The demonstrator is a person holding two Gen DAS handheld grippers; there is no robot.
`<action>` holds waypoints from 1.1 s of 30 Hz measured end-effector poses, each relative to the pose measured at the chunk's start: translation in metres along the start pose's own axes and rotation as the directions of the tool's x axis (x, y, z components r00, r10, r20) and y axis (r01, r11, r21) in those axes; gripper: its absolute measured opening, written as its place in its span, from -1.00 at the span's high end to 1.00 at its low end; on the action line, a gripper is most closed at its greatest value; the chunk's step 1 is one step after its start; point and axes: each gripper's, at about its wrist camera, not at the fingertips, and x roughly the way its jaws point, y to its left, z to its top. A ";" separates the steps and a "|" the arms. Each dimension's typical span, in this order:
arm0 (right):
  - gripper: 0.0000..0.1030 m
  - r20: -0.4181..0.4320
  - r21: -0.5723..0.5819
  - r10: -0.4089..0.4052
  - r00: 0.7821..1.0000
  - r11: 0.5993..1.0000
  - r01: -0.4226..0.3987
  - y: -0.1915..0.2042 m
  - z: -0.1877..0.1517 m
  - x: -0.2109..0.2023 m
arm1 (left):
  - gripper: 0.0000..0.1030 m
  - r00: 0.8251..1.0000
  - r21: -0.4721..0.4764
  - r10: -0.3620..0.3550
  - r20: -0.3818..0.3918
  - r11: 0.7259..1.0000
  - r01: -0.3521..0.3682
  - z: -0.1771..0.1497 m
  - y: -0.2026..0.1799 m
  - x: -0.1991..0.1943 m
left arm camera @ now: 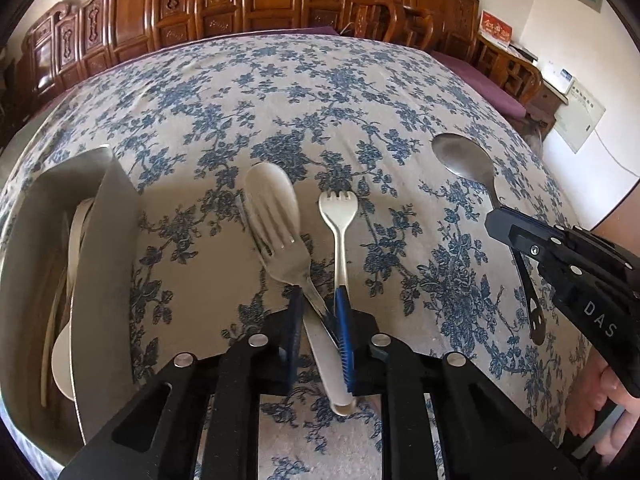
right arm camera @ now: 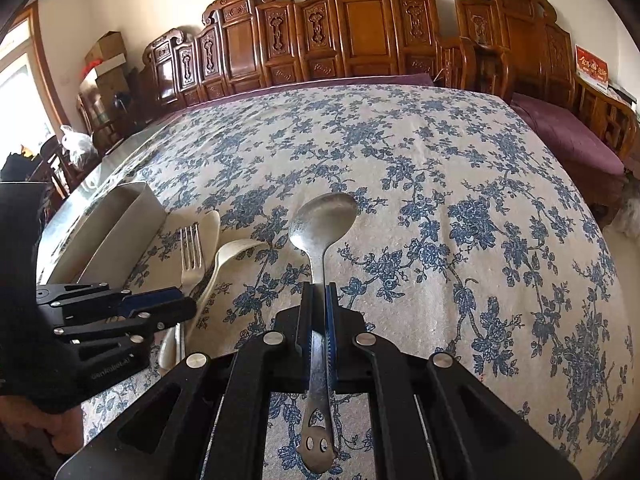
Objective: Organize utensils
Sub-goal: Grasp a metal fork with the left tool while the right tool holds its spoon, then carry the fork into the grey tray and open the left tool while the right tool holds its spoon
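on the left, the gray tray [left arm camera: 24, 240] already holds pale utensils. beside it, the left gripper [left arm camera: 320, 320] pinches a steel fork [left arm camera: 286, 256] and a white spork [left arm camera: 338, 216] lying on the tablecloth [right arm camera: 440, 160]. rightmost, the right gripper [right arm camera: 319, 312] clamps a dull metal spoon [right arm camera: 320, 220]. 3 utensils remain unsorted.

Two steel pieces: one steel fork [left arm camera: 286, 256] in the left tongs [left arm camera: 320, 312], one steel spoon [right arm camera: 320, 220] in the right tongs [right arm camera: 320, 296]. Ahead of the left tongs: one white fork [left arm camera: 338, 216], one pale spoon [left arm camera: 266, 184]. Left of them: one grey tray [left arm camera: 116, 240].
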 end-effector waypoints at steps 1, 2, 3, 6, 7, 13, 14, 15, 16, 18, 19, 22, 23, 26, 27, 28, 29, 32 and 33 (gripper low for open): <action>0.86 0.001 -0.001 0.001 1.000 1.000 -0.001 0.000 0.000 0.000 | 0.74 1.000 -0.003 0.000 0.000 1.000 0.000 -0.001 0.002 -0.001; 0.86 0.001 -0.001 0.002 1.000 1.000 -0.002 0.000 0.000 0.000 | 0.75 1.000 -0.008 0.003 -0.001 1.000 -0.003 -0.001 0.005 -0.002; 0.86 0.000 -0.002 0.001 1.000 1.000 -0.001 0.000 0.000 0.001 | 0.76 1.000 -0.012 0.004 0.000 1.000 -0.004 -0.002 0.007 -0.002; 0.86 -0.001 -0.007 0.002 1.000 1.000 -0.002 0.002 -0.001 0.001 | 0.79 1.000 -0.032 0.002 0.002 0.999 -0.002 -0.002 0.016 -0.003; 0.86 -0.002 -0.008 0.002 1.000 1.000 -0.002 0.003 -0.001 0.001 | 0.80 1.000 -0.036 0.000 0.003 0.999 0.000 -0.001 0.018 -0.003; 0.86 -0.003 -0.010 0.003 1.000 1.000 -0.003 0.004 0.000 0.001 | 0.89 1.000 -0.013 0.014 0.011 1.000 -0.014 -0.001 0.018 -0.006; 0.86 -0.002 -0.010 0.004 1.000 1.000 -0.004 0.004 0.000 0.001 | 0.89 1.000 0.001 0.021 0.020 1.000 -0.021 -0.001 0.016 -0.008; 0.86 -0.002 -0.011 0.004 1.000 1.000 -0.004 0.004 0.000 0.002 | 0.89 0.999 0.011 0.023 0.026 1.000 -0.023 -0.002 0.015 -0.010; 0.86 -0.003 -0.013 0.004 1.000 1.000 -0.004 0.005 0.000 0.002 | 0.89 0.999 0.025 0.027 0.036 0.999 -0.028 -0.003 0.012 -0.013; 0.86 -0.003 -0.016 0.004 1.000 1.000 -0.004 0.006 -0.001 0.002 | 0.89 0.998 0.048 0.032 0.053 0.998 -0.035 -0.005 0.007 -0.019; 0.86 -0.003 -0.016 0.004 1.000 1.000 -0.004 0.006 -0.001 0.002 | 0.89 0.998 0.059 0.034 0.061 0.998 -0.038 -0.006 0.005 -0.022; 0.86 -0.003 -0.016 0.004 1.000 1.000 -0.004 0.006 0.000 0.002 | 0.89 0.996 0.081 0.028 0.086 0.996 -0.035 -0.007 0.000 -0.031; 0.86 -0.002 -0.017 0.004 1.000 1.000 -0.004 0.007 -0.001 0.002 | 0.89 0.995 0.087 0.027 0.097 0.996 -0.036 -0.008 -0.001 -0.035; 0.86 -0.001 -0.024 0.004 1.000 1.000 -0.004 0.009 0.000 0.001 | 0.89 0.992 0.099 0.021 0.127 0.995 -0.033 -0.008 -0.002 -0.045; 0.86 0.000 -0.027 0.006 1.000 1.000 -0.006 0.011 0.000 0.001 | 0.89 0.989 0.102 0.013 0.145 0.994 -0.028 -0.010 -0.001 -0.050; 0.86 0.002 -0.030 0.009 1.000 1.000 -0.009 0.013 0.000 0.001 | 0.89 0.988 0.104 0.011 0.152 0.994 -0.028 -0.011 -0.001 -0.052; 0.86 0.004 -0.033 0.012 1.000 0.999 -0.012 0.014 0.000 0.001 | 0.89 0.987 0.103 0.008 0.163 0.994 -0.025 -0.012 0.000 -0.056; 0.86 0.000 -0.043 0.012 1.000 0.999 -0.012 0.017 -0.001 0.001 | 0.89 0.986 0.108 -0.010 0.166 0.994 -0.008 -0.014 0.001 -0.058; 0.86 0.000 -0.046 0.011 1.000 0.999 -0.011 0.018 -0.001 0.001 | 0.89 0.987 0.109 -0.010 0.163 0.994 -0.008 -0.014 0.001 -0.057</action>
